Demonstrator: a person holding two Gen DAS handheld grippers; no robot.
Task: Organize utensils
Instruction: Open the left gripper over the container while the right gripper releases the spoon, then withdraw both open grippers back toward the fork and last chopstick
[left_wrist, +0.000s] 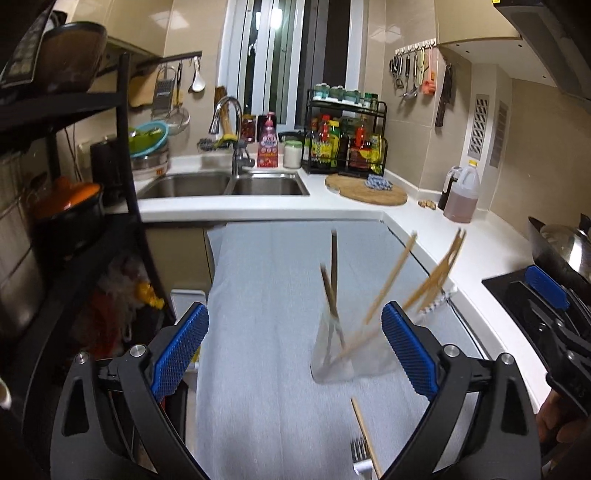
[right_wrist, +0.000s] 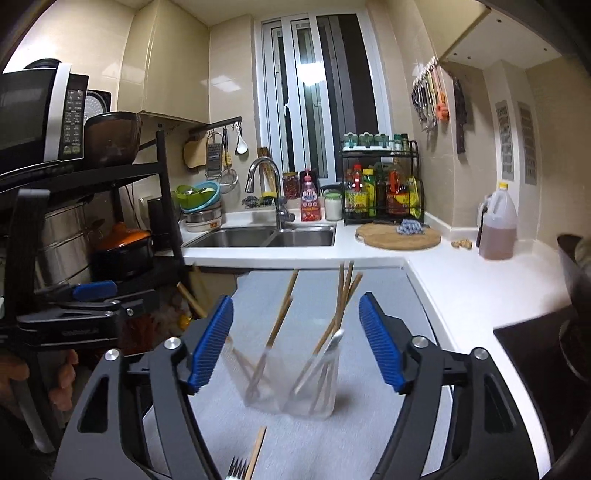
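Right wrist: clear holder (right_wrist: 295, 384) holds chopsticks (right_wrist: 345, 295) and spoon (right_wrist: 334, 341).

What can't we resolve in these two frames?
- Holder: motion-blurred in both views; the chopsticks in it cannot be counted.
- Fork: cut off by the bottom edge in both views; handle unseen.
- Loose chopstick: lower end runs off the bottom edge, left view.
- Holder's right side: behind the left tongs' pad, left view.
- Left tongs: only partly shown at the right view's left edge.
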